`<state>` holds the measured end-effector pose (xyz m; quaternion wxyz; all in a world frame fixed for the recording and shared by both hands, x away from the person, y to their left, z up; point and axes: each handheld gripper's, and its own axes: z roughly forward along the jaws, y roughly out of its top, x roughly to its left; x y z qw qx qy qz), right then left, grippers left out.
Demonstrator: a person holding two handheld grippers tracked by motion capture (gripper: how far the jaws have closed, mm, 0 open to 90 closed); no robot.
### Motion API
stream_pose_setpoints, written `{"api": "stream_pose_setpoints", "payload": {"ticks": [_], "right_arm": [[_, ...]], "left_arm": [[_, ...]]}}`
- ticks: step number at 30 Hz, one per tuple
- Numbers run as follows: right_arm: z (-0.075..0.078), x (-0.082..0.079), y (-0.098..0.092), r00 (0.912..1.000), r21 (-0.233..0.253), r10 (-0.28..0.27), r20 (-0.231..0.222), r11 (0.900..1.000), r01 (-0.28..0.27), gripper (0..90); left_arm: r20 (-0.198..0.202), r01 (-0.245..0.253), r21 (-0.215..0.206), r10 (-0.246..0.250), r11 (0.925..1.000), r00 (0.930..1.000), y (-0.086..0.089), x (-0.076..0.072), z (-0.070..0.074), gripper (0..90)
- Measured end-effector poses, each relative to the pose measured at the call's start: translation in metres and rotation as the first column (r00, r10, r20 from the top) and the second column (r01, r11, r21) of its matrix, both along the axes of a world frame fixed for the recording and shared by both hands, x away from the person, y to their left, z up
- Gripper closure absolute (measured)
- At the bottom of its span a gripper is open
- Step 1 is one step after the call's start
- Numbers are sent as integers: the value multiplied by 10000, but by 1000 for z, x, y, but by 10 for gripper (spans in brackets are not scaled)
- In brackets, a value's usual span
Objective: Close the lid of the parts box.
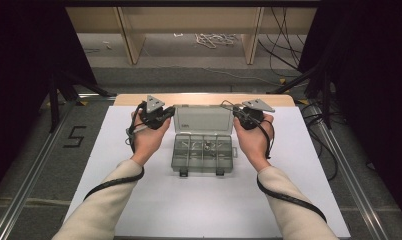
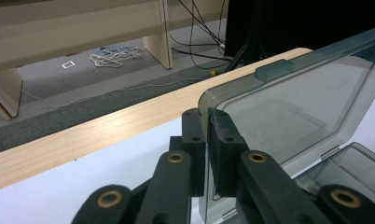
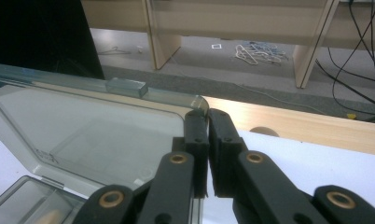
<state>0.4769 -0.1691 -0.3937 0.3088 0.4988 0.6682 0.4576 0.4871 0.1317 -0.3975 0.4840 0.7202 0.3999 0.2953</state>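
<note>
The left tongs point(image 2: 206, 140) are clamped on the left edge of the raised clear lid point(image 2: 288, 116), and the right tongs point(image 3: 207, 137) are clamped on its right edge. The open compartment box point(image 1: 202, 152) is set at the tabletop point(image 1: 189, 210) centre, nearer the far edge.

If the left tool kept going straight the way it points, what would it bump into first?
Probably nothing soon. The left tool is pinching a corner of the clear plastic box lid. Beyond that lie the light wooden table edge and open grey floor; depth is hard to judge.
</note>
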Motion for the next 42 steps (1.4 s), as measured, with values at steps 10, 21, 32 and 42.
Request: {"api": "stream_pose_setpoints", "payload": {"ticks": [10,21,32,42], "right_arm": [[-1,-8,-1,9998,-79,125,133,9999,-124,875],[-2,-20,-2,9993,-158,301,200,9994,-298,874],[-5,-31,-3,9990,-186,360,272,9992,-355,874],[-8,-39,-4,9983,-183,470,333,9988,-464,875]], "left_arm": [[168,19,56,-20,10000,9999,0,-10,-2,851],[346,192,138,-197,9997,9992,2,-20,-4,850],[500,278,284,-292,9992,9983,3,-31,-7,849],[786,339,365,-367,9988,9962,4,-39,-11,848]]}}
